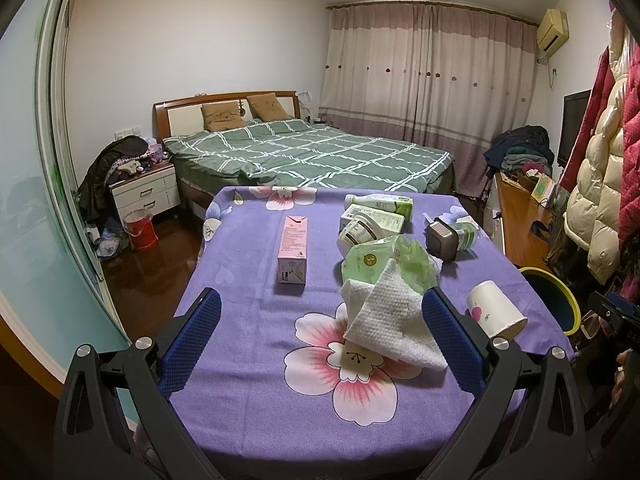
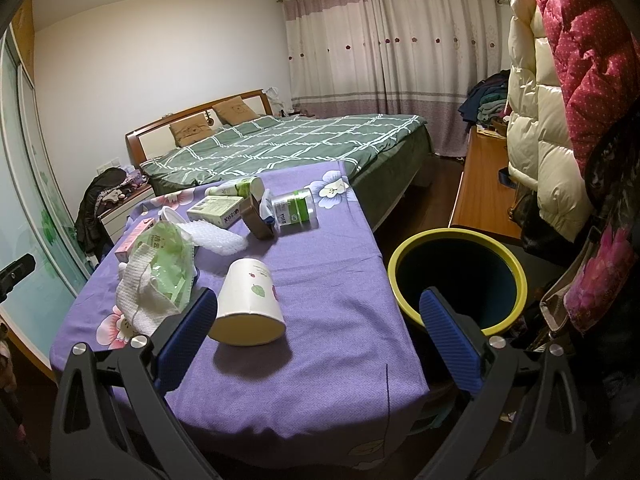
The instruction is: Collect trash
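Note:
Trash lies on a table under a purple flowered cloth [image 1: 256, 400]. A white paper towel [image 1: 390, 320] lies between the fingers of my open left gripper [image 1: 320, 308], partly over a green wrapper [image 1: 384, 260]. Beyond stand a pink carton [image 1: 294, 248], green-white boxes and a bottle [image 1: 376, 204], a brown box [image 1: 442, 238] and a jar [image 1: 466, 234]. A white paper cup [image 2: 250, 304] lies on its side just ahead of my open right gripper [image 2: 318, 308], touching neither finger. A yellow-rimmed dark bin [image 2: 456, 278] stands on the floor right of the table.
A bed with a green checked cover [image 1: 320, 152] lies behind the table. A white nightstand [image 1: 146, 192] piled with clothes and a red bucket [image 1: 140, 230] are at the left. Padded coats [image 2: 560, 100] hang at the right over a wooden bench [image 2: 480, 192].

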Demonstrator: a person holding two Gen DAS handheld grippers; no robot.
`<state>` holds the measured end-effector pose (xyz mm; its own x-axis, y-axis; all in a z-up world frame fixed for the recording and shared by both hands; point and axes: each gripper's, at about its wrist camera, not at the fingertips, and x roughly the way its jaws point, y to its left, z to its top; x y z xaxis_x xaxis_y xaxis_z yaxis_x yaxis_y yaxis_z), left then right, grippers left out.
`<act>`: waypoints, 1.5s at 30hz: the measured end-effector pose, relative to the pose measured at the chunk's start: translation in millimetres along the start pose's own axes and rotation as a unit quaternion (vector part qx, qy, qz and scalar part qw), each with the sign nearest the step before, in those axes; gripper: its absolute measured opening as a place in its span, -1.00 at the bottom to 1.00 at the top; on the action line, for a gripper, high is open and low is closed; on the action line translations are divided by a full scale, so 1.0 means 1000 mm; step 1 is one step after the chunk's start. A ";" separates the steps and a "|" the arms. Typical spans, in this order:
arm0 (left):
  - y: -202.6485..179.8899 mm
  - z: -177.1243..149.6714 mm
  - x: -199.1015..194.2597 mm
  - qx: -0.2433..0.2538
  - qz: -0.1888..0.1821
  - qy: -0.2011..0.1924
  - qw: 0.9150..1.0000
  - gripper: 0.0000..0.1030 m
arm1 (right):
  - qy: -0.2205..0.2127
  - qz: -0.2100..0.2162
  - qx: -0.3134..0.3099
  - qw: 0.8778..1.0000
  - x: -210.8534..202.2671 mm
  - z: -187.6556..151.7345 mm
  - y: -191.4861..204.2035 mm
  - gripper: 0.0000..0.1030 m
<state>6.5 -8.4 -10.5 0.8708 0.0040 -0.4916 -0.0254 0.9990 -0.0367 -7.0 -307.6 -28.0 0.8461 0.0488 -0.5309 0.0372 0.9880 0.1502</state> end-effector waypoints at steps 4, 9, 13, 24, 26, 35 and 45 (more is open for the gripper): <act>0.000 0.000 0.000 0.000 -0.001 0.000 1.000 0.93 | 0.000 0.000 0.000 1.000 0.000 0.000 0.000 0.88; 0.000 0.000 0.001 0.000 0.000 0.001 1.000 0.93 | 0.000 -0.003 -0.001 1.000 0.002 -0.001 -0.001 0.88; 0.001 -0.004 0.002 -0.002 0.003 0.002 1.000 0.93 | 0.005 0.001 -0.003 1.000 0.008 -0.001 0.001 0.88; 0.026 -0.010 0.009 -0.018 0.031 -0.008 0.999 0.93 | 0.036 0.069 -0.060 0.995 0.044 -0.010 0.066 0.88; 0.031 -0.010 0.009 -0.021 0.035 -0.006 0.999 0.93 | 0.042 0.081 -0.077 0.993 0.053 -0.013 0.083 0.88; 0.055 -0.013 0.014 -0.037 0.044 0.006 0.998 0.93 | 0.063 0.146 -0.134 0.978 0.087 -0.032 0.161 0.87; 0.069 -0.018 0.022 -0.050 0.043 0.019 0.998 0.93 | 0.083 0.154 -0.134 0.976 0.125 -0.018 0.187 0.47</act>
<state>14.8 60.0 -39.5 0.8437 0.0865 -0.5298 -0.1505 0.9855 -0.0788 96.4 -113.9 -81.5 0.6974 0.3499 -0.6255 -0.3635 0.9248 0.1120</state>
